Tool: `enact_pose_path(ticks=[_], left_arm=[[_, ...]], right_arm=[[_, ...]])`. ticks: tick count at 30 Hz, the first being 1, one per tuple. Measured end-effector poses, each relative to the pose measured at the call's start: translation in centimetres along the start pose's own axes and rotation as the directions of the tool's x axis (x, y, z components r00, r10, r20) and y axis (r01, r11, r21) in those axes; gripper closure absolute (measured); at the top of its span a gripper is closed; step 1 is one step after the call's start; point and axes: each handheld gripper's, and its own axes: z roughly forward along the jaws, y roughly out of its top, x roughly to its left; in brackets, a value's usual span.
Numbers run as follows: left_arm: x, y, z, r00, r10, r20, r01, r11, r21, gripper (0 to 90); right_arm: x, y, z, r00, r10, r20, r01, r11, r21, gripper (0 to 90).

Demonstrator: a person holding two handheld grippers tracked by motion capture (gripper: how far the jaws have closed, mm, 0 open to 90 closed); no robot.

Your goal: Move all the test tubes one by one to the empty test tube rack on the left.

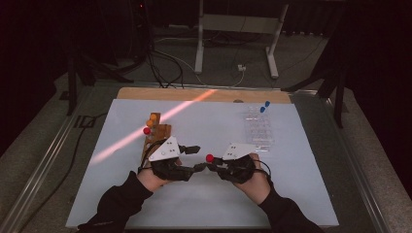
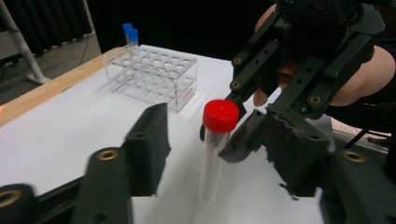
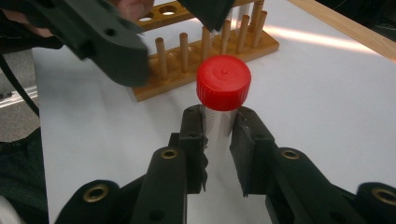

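A clear tube with a red cap (image 1: 209, 158) stands upright just above the white mat, and my right gripper (image 1: 212, 166) is shut on its body below the cap. In the right gripper view the tube (image 3: 223, 84) sits squeezed between my right gripper's (image 3: 219, 133) two pads. My left gripper (image 1: 196, 158) comes in from the left with one jaw on each side of the tube. In the left gripper view the tube (image 2: 215, 140) stands in the gap of my left gripper (image 2: 215, 135), with space on both sides, so that gripper is open.
A wooden tube rack (image 1: 156, 137) stands behind the left hand, holding orange-capped tubes (image 1: 153, 118) and a red-capped one (image 1: 146, 130). A clear plastic rack (image 1: 258, 127) at the back right carries two blue-capped tubes (image 1: 265, 107). The white mat (image 1: 194, 204) covers the table.
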Motion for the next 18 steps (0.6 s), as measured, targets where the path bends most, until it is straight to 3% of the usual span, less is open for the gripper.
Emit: enact_pose_path(ticks=[11,18], left_arm=[[-0.2,0.4,1.5,0.9998,0.017,0.005,-0.017,0.9998,0.013,63.5],[-0.3,0.4,2.0,0.9996,0.029,0.007,-0.029,0.9994,0.020,69.6]], right_arm=[[0.0,0.1,-0.1,1.0000,0.001,-0.001,-0.001,1.000,-0.005,74.8],[0.0,0.1,-0.1,1.0000,0.001,0.000,-0.001,1.000,-0.008,74.8]])
